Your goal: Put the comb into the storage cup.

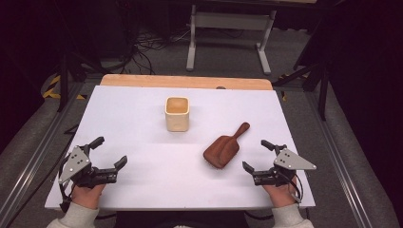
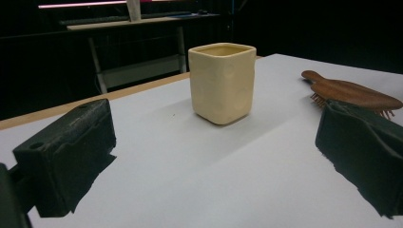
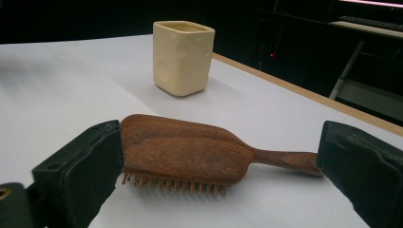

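Right gripper [image 1: 257,155]: jaws spread wide, nothing pinched, resting low near the front right of the desk [image 1: 142,185]. In the right gripper view, wooden hairbrush [image 3: 190,156] seen just ahead and framed between the jaws, lying bristles down, back up, handle running toward the right-hand jaw; whether either jaw touches the wood cannot be told from that view. From the high view, a clear gap between brush head and jaw tips, so judged apart, not gripped.

Left gripper [image 1: 113,153]: jaws likewise spread, empty, at the front left of the desk, well apart from brush and cup.

Cream square cup [image 1: 177,114]: upright at desk centre, farther back, mouth open, apparently empty. Brush lying between cup and right gripper, handle pointing up and away toward the far right.

Progress, as judged: nothing yet lifted or moved; work at its start. Remaining: closing on the brush, most likely with the right gripper, then carrying it, presumably to the cup.
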`<state>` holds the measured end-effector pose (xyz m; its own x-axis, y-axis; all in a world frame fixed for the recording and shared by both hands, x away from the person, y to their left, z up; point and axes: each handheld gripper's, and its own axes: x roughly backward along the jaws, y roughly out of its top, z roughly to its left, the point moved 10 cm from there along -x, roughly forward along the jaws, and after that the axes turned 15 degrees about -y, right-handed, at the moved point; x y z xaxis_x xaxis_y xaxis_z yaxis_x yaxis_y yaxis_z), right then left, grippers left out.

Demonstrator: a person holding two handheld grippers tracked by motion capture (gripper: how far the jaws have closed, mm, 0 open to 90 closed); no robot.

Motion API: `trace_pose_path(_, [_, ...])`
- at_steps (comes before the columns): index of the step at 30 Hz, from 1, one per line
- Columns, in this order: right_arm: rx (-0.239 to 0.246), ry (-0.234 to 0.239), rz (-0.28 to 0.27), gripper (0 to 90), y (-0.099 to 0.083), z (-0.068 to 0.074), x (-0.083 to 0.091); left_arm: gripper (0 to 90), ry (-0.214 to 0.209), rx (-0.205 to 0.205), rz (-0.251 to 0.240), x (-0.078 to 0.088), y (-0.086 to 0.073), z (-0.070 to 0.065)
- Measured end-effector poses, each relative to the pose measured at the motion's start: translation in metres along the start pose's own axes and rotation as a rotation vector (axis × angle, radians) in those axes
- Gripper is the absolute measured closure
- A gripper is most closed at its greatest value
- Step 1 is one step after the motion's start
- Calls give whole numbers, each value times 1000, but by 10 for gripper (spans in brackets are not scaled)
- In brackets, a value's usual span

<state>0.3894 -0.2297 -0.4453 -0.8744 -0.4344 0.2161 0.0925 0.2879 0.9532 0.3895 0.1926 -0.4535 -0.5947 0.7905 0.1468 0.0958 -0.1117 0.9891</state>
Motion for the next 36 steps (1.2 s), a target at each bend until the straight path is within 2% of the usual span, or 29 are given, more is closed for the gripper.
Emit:
trace_pose_path(5, [-13, -2, 3, 26, 0, -2, 2, 10, 10, 5, 25, 1, 0, 1])
trace_pose_path(9, [-7, 1, 8, 26, 0, -1, 1, 10, 10, 13, 24, 2, 0, 2])
trace_pose_path(13, [7, 13, 22, 32, -1, 2, -1, 19, 22, 5, 55, 1, -2, 5])
trace_pose_path(15, [19, 41, 40, 90, 0, 4, -3, 19, 35, 20, 75, 1, -3, 7])
trace_pose_path(16, [30, 35, 46, 98, 1, 4, -4, 19, 37, 17, 86, 1, -3, 8])
trace_pose_path(19, [29, 51, 54, 151, 5, 3, -6, 18, 33, 24, 85, 0, -3, 7])
trace_pose_path(22, [16, 87, 76, 166, 14, 2, -13, 19, 26, 6, 85, 1, -2, 5])
trace_pose_path(25, [30, 101, 104, 164, 19, 4, -21, 19, 25, -7, 90, 1, -1, 5])
trace_pose_path(28, [54, 116, 115, 170, 27, 7, -28, 19, 24, -9, 86, 1, -1, 6])
trace_pose_path(36, [74, 136, 138, 146, 46, 6, -47, 19, 26, -8, 87, 1, -1, 6])
